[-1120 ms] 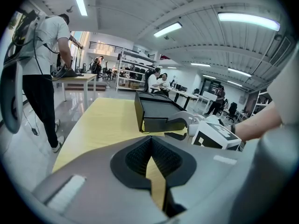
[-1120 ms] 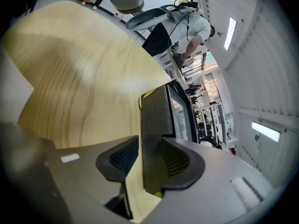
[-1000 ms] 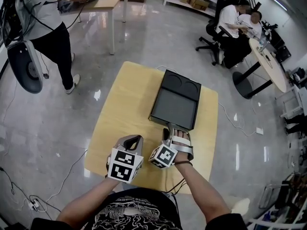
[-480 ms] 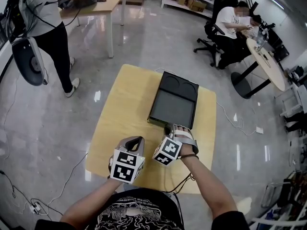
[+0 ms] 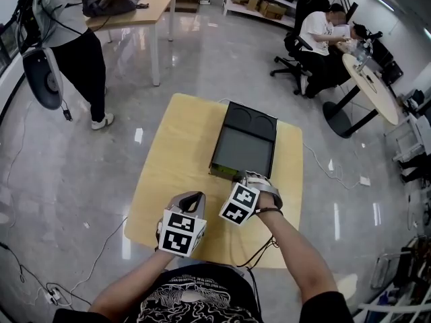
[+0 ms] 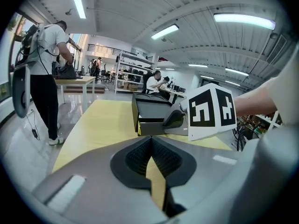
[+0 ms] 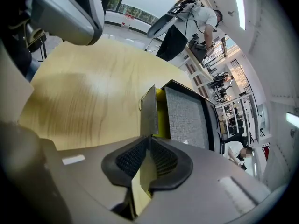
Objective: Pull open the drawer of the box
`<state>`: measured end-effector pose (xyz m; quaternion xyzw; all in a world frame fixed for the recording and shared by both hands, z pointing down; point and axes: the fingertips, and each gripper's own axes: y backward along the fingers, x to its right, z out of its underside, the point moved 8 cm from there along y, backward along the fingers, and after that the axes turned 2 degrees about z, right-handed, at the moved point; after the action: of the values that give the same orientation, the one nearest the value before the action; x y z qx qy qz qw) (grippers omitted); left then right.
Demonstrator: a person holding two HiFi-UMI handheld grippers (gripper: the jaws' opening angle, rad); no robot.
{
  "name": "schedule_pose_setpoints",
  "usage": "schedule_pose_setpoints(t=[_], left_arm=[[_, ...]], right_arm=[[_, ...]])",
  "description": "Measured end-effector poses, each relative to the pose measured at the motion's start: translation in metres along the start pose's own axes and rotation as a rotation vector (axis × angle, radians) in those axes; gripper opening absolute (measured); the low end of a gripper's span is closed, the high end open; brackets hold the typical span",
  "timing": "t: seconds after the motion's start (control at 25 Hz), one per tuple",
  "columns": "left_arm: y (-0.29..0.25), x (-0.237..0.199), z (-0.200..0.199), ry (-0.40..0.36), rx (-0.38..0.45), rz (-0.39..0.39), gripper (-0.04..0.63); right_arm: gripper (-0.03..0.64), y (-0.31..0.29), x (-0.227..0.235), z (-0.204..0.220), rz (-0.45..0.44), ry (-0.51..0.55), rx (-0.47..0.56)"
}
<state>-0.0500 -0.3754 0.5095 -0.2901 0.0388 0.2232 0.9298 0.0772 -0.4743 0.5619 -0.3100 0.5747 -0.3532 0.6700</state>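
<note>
**Right gripper on the drawer front, drawer a crack open**

The black box (image 5: 245,137) sits on the wooden table (image 5: 174,155) toward the far right corner, its back close to the far edge and its drawer end facing the near edge; its top is a grey panel, with two round hollows in the black strip at the far end.

The right gripper (image 7: 150,139) points steeply down at the near end of the box; its jaws have just been closing, and the ribbed pads now meet on the lower edge of the drawer front (image 7: 149,110), a thin grey panel that runs down into the tips. That panel stands slightly away from the box body, with a yellow strip showing in the gap (the drawer is out only a little).

The left gripper (image 6: 150,139) hangs over the near part of the table, left of the right one and apart from the box; its pads touch at the tips with nothing between them, only the table top showing through the slot behind.

Away from the table, a standing person (image 5: 75,42) leans at a second wooden table (image 5: 149,4) at the far left; two people sit at a round table (image 5: 369,79) at the far right.
</note>
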Motion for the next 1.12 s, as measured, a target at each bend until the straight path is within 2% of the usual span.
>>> schedule_pose_setpoints(t=[0.44,0.6,0.8,1.12], left_arm=[[0.04,-0.005,0.011,-0.007,0.012,0.011,0.015],[0.061,-0.013,-0.003,-0.007,0.01,0.01,0.015],[0.062,-0.009,0.015,-0.012,0.011,0.02,0.015],[0.069,0.016,0.002,-0.027,0.009,0.036,0.015]], right_arm=[[0.037,0.021,-0.024,-0.019,-0.027,-0.018,-0.023],[0.037,0.038,-0.018,-0.031,-0.032,-0.023,-0.022],[0.037,0.035,-0.038,-0.024,-0.035,-0.025,-0.021],[0.035,0.058,-0.041,-0.011,-0.049,-0.027,-0.026]])
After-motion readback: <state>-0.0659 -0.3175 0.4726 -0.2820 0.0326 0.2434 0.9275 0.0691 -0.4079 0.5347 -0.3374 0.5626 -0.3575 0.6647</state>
